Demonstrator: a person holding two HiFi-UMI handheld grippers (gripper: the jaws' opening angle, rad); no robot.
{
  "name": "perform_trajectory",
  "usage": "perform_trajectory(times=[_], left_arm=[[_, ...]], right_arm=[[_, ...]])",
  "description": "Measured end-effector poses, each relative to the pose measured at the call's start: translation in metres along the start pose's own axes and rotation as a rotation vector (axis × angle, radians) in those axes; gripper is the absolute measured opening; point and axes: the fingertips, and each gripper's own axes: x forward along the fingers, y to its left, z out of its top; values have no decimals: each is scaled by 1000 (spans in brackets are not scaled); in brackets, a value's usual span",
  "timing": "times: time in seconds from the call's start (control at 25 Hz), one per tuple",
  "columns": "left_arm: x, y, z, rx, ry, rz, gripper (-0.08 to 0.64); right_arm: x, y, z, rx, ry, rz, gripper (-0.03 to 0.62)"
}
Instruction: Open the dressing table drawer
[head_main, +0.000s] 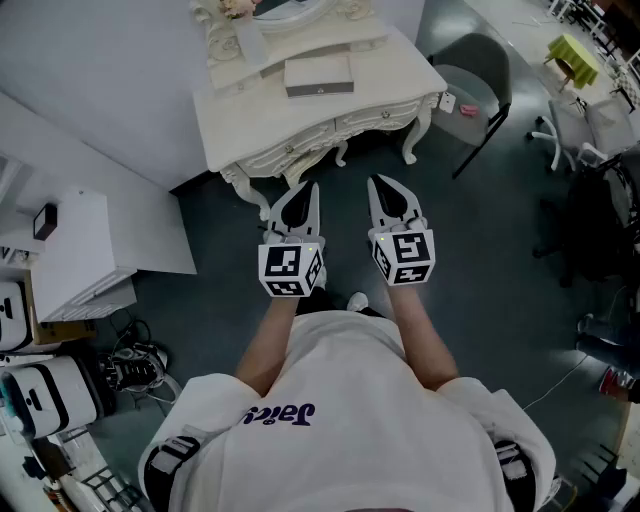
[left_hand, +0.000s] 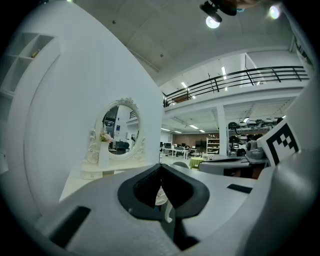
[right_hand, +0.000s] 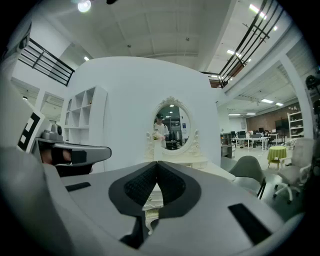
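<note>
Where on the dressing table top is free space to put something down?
Bare patches: left of the flat box, up to the left edge of the dressing table, and right of it, toward the right corner. A narrow strip runs along the front edge. The back is crowded by the mirror and the flower vase.

The left tongs (head_main: 309, 190) and the right tongs (head_main: 379, 183) are side by side, a little apart. Both point at the desk (head_main: 390, 65), which stands just ahead of them against the wall. The left drawer (head_main: 290, 150) lies ahead of the left tongs and the right drawer (head_main: 380, 118) ahead of the right tongs. On the desk top, beyond the drawers, lies a flat box (head_main: 320, 76). Behind the box, at the desk's back edge, stands the mirror (head_main: 285, 12), with a vase of flowers (left_hand: 104, 150) to its left. A chair (head_main: 478, 70) stands ahead and right of the right tongs, beside the desk's right end. A shelf unit (head_main: 80, 250) lies left of the left tongs.
</note>
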Motion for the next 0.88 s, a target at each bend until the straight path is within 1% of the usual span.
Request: perform_trajectory(times=[0.16,0.28,0.36,0.48,0.6,0.88], left_arm=[[5,-2,-14,4,18,-9,15],[17,5,-24,-7,38,-16,15],[30,12,-26,-14,38,-25,15],[58,26,-25,-24,27,-48,15],[91,43,-21,-33,23,-69,15],[157,95,-27,-66,37,-95,15]], right_arm=[[7,-5,-13,20,16,-1,11],[19,-4,-18,21,26,6,11],[31,-8,-17,14,25,-6,11],[56,-23,-16,23,27,-53,11],[88,-39,-19,54,57,-80,11],[163,-47,-4,2,56,-76,12]])
